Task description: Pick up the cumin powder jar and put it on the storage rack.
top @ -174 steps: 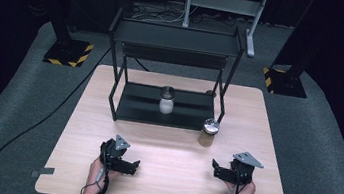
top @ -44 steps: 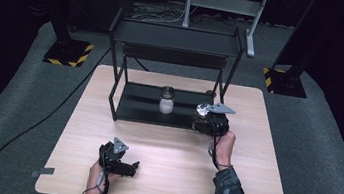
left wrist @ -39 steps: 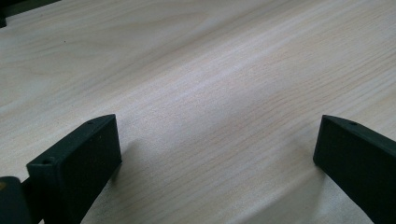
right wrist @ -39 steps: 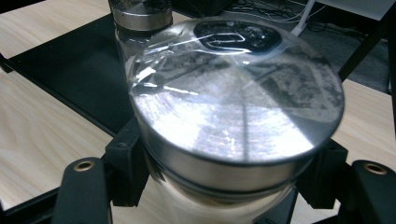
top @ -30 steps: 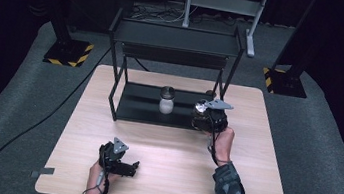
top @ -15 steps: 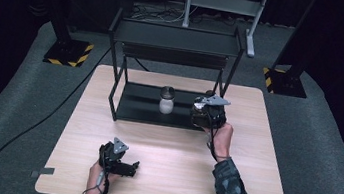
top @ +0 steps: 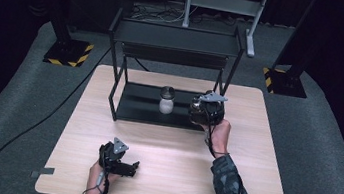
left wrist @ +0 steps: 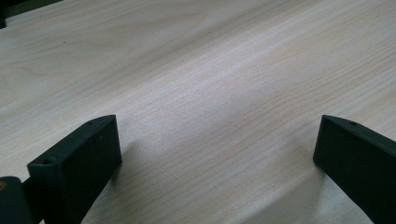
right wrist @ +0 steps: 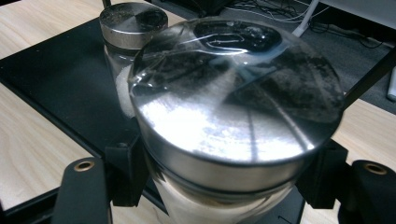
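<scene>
Left gripper [top: 119,159]: at rest on the near left of the worktop [top: 169,177], jaws wide apart, nothing but bare wood grain between them.

Left of centre, on the lower shelf [top: 136,101] of the black rack [top: 178,37]: one jar with white contents [top: 166,100], metal lid, upright.

Right of that: the right gripper [top: 204,112], at the shelf's right front corner, jaws clamped on a second metal-lidded jar [right wrist: 236,100] just below the lid. Jar held upright, apparently above the front edge of the shelf; contact with the shelf cannot be told. Step in hand, by judgement: placement of this jar on the lower shelf beside the first.

Risks from here:
- Collision with the standing jar, near on the held jar's left in the right gripper view. Cause: sideways drift during insertion.
- Strike against the rack's right front leg [top: 231,69] or the upper shelf [top: 178,36]. Cause: too high or too far right an approach.
- Slip in the grip. Cause: smooth glass, narrow contact under the lid.
- Tip-over on release. Cause: base set half over the shelf edge.

Surroundings: cables [top: 30,124] on the grey floor [top: 315,146] to the left, hazard-striped stand bases [top: 67,53] at both rear corners, well apart from the work.
</scene>
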`<state>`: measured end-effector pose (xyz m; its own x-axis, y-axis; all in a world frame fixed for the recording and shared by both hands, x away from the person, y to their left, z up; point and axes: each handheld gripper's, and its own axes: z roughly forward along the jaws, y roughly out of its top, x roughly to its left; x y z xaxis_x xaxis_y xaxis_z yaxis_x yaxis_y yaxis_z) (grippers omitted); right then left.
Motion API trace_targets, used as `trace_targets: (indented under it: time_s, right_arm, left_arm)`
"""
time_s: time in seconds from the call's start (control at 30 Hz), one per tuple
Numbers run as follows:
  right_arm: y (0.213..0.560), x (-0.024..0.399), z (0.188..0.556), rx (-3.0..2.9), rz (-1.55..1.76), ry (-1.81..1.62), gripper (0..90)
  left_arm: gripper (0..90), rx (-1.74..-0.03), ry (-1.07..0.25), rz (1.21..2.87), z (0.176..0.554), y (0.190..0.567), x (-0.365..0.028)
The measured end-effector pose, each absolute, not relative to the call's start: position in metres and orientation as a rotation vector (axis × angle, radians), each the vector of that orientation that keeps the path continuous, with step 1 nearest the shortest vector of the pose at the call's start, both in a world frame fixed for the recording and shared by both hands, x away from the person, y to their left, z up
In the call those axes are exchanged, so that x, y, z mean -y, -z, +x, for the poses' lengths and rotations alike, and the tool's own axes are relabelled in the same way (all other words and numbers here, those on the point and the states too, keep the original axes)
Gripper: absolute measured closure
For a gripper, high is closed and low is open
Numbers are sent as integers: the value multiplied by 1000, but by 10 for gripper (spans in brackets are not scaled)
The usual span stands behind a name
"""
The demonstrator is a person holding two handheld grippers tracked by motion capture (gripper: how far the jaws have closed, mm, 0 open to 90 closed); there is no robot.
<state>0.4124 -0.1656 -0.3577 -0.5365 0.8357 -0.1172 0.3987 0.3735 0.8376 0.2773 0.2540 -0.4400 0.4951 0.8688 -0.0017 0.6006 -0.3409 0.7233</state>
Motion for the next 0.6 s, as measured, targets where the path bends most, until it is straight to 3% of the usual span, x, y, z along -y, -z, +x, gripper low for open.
trace_targets:
  time_s: [0.6]
  right_arm:
    - [357, 153, 430, -2123, 1068, -1057, 306]
  left_arm:
    - [3, -1202, -511, 2069, 277, 440, -254]
